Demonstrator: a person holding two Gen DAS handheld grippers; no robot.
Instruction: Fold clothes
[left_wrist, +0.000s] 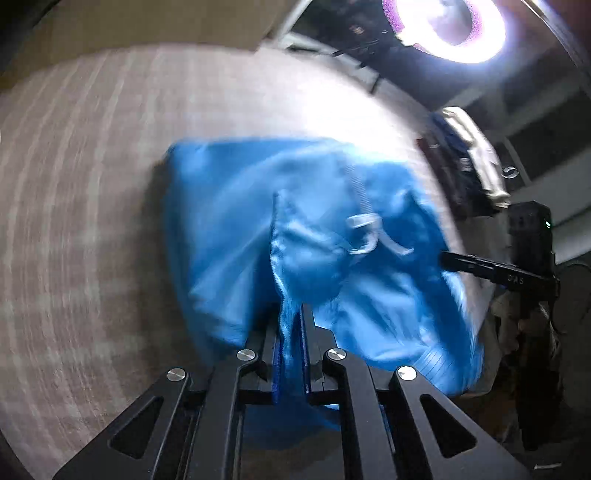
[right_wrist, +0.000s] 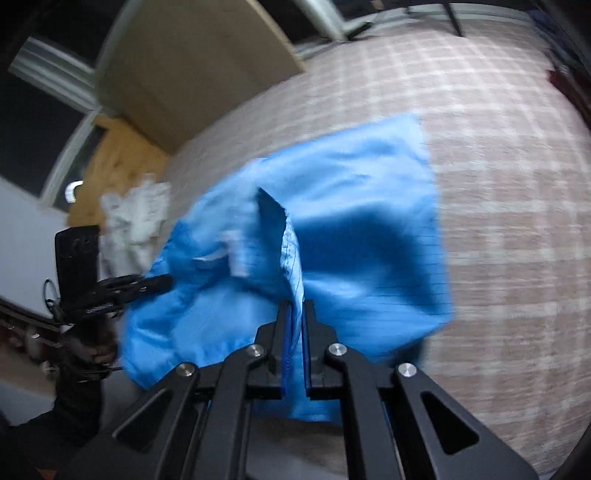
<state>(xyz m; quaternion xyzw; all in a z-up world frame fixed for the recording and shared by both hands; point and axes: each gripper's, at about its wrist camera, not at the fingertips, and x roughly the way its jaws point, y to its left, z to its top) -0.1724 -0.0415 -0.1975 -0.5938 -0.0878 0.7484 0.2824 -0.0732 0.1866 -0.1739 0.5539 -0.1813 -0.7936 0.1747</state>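
Note:
A shiny blue garment (left_wrist: 236, 221) lies bunched on a checked beige bed cover (left_wrist: 92, 184). White cords (left_wrist: 369, 236) show on its top. My left gripper (left_wrist: 291, 314) is shut on a raised ridge of the blue cloth near its near edge. In the right wrist view the same blue garment (right_wrist: 369, 229) fills the middle, and my right gripper (right_wrist: 297, 308) is shut on another fold of it. Each gripper shows in the other's view: the right gripper (left_wrist: 448, 260) at the garment's right edge, the left gripper (right_wrist: 164, 282) at its left edge. Both views are blurred.
A pile of other clothes (left_wrist: 476, 166) sits at the cover's far right. A white crumpled garment (right_wrist: 136, 218) lies beyond the blue one. A bright ring lamp (left_wrist: 458, 26) shines above. A tan headboard (right_wrist: 192, 66) stands at the bed's far side. A dark-sleeved hand (right_wrist: 85, 354) holds the left gripper.

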